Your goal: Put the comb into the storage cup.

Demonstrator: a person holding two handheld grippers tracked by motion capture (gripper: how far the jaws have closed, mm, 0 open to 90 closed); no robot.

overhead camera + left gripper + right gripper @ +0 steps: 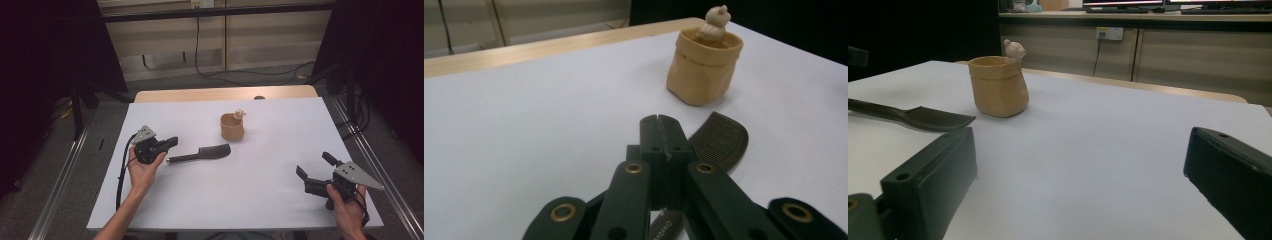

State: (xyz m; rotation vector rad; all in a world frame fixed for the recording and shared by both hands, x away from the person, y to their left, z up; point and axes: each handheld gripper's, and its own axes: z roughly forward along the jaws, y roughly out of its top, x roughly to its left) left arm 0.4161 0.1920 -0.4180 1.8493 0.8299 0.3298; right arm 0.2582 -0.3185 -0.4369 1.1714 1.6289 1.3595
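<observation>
Left gripper (pixel 172 142), left of centre: fingers (pixel 651 135) pressed together, their tips above the dark comb's (pixel 200 153) handle; whether they grip it cannot be told. Partial lettering on handle, "Creative"-like, unclear. Right gripper (pixel 314 166), lower right: fingers (pixel 928 185) spread wide, empty. Tan pot (pixel 232 127) with small figure (pixel 239 113), centre of white surface (pixel 280 150).

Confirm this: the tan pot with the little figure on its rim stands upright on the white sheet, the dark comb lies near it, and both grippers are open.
Not quite. The left gripper is shut, jaws pressed together in the left gripper view. The right gripper is open. The pot, figure and comb are as stated.
</observation>
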